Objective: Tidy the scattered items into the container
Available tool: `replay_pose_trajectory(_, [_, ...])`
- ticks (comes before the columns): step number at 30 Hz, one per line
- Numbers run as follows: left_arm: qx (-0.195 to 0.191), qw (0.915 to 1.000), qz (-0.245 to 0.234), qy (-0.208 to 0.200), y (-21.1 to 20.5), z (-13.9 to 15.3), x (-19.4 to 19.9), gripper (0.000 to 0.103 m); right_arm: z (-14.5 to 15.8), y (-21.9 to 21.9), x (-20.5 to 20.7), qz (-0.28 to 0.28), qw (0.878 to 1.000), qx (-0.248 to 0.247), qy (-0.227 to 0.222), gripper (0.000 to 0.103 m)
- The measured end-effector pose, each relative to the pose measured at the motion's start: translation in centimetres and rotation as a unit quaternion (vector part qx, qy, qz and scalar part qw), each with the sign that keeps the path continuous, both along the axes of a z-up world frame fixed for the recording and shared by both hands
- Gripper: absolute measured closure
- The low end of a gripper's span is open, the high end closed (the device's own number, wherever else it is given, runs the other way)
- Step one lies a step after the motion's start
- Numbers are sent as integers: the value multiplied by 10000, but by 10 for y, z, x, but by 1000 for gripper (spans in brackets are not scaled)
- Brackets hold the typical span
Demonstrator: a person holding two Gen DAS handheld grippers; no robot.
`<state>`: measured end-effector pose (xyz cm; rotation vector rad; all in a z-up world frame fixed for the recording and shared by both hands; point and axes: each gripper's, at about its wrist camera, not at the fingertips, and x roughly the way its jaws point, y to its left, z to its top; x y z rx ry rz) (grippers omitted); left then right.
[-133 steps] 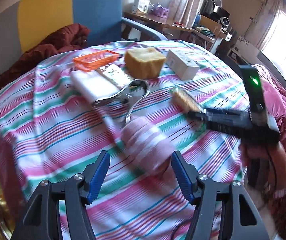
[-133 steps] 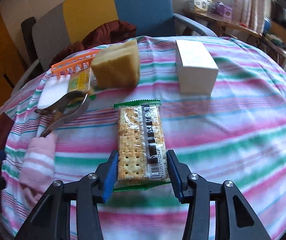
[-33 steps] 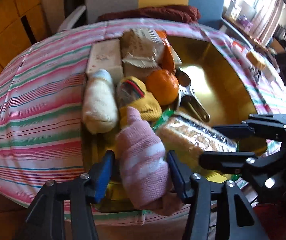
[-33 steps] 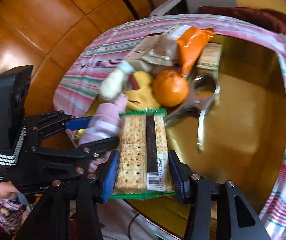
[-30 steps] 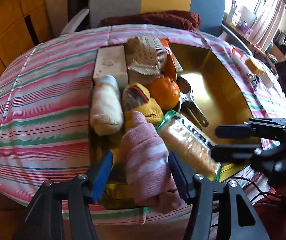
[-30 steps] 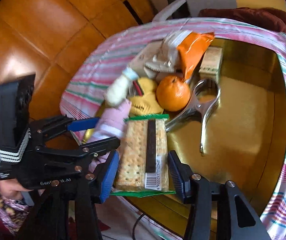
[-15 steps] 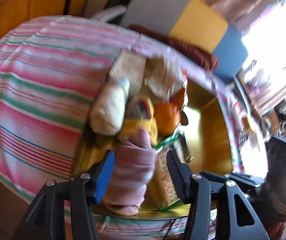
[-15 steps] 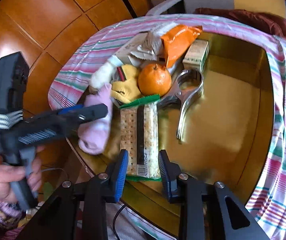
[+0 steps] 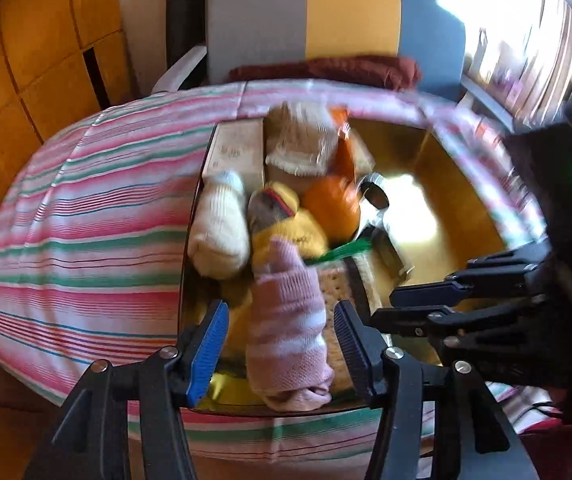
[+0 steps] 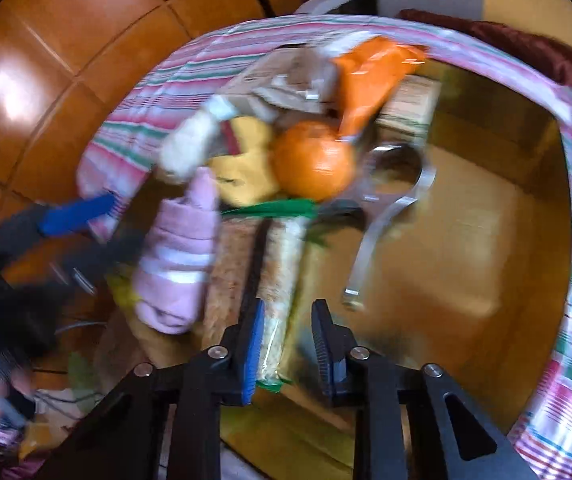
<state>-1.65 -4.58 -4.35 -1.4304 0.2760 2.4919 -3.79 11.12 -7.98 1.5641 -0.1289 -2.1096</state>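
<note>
Left wrist view: the pink sock [image 9: 286, 340] is rolled up into a fat little bundle, pale pink with white stripes, knit ribbing easy to see. It lies at the lower middle of the frame, at the near edge of the gold tray [image 9: 446, 208], one end poking up toward the yellow sock [image 9: 294, 236]. The left claw [image 9: 280, 312] sits around it with a gap on both sides. The jaws are closing in, but the blue pads aren't pressing on it.

The cracker pack [image 10: 282, 248] is a clear wrapper with a green end seal and a black strip down the middle, tan crackers showing through. In the right wrist view it lies flat in the tray at centre frame, touching the pink sock on its left. Its top end reaches the orange [image 10: 314, 164]. The right claw [image 10: 289, 308] is pinched down narrow over the pack's lower end, and it isn't holding anything that I can see.

The rest of the pile sits in the tray's upper left:
- a white sock [image 9: 218, 236]
- a pale box [image 9: 234, 152]
- an orange bag [image 10: 370, 76]
- a shiny metal tool [image 10: 386, 200], just right of the crackers

The right half of the tray is bare gold. The tray sits on a striped cloth [image 9: 86, 220]. Both views are a bit motion-blurred.
</note>
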Motion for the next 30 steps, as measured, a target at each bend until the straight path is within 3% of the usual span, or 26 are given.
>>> replay_pose_trajectory(2, [-175, 9995, 279, 11, -8, -4, -5, 53, -5, -7, 0, 102, 9996, -224, -153, 78])
replay_pose_trajectory(5, [258, 9982, 534, -130, -23, 1, -9, 50, -3, -9, 5, 215, 9995, -247, 10, 77])
replay_pose_trajectory(11, [388, 9984, 367, 183, -3, 18, -8, 48, 34, 34, 15, -298, 9955, -572, 695, 77])
replay_pose_trajectory(13, [578, 9975, 276, 305, 12, 27, -9, 48, 45, 49, 18, -561, 9925, -542, 946, 71])
replay_pose_trajectory(20, [1392, 9867, -667, 515, 97, 51, -12, 42, 55, 139, 39, -1892, 9710, -384, 1412, 65])
replay_pose_trajectory(22, [1549, 9814, -1043, 436, 128, 49, -13, 42, 51, 170, 41, -2311, 9627, -324, 1368, 57])
replay_pose_trajectory(27, [1641, 9724, -1659, -28, 198, 32, -15, 41, 40, 240, 36, -3028, 9429, 192, 1375, 55])
replay_pose_trajectory(29, [1584, 9715, -1756, -139, 220, 27, -10, 41, 42, 273, 29, -3271, 9322, 456, 1484, 48])
replay_pose_trajectory(30, [1584, 9702, -1823, -178, 229, 26, -8, 41, 44, 286, 23, -3381, 9261, 585, 1568, 38])
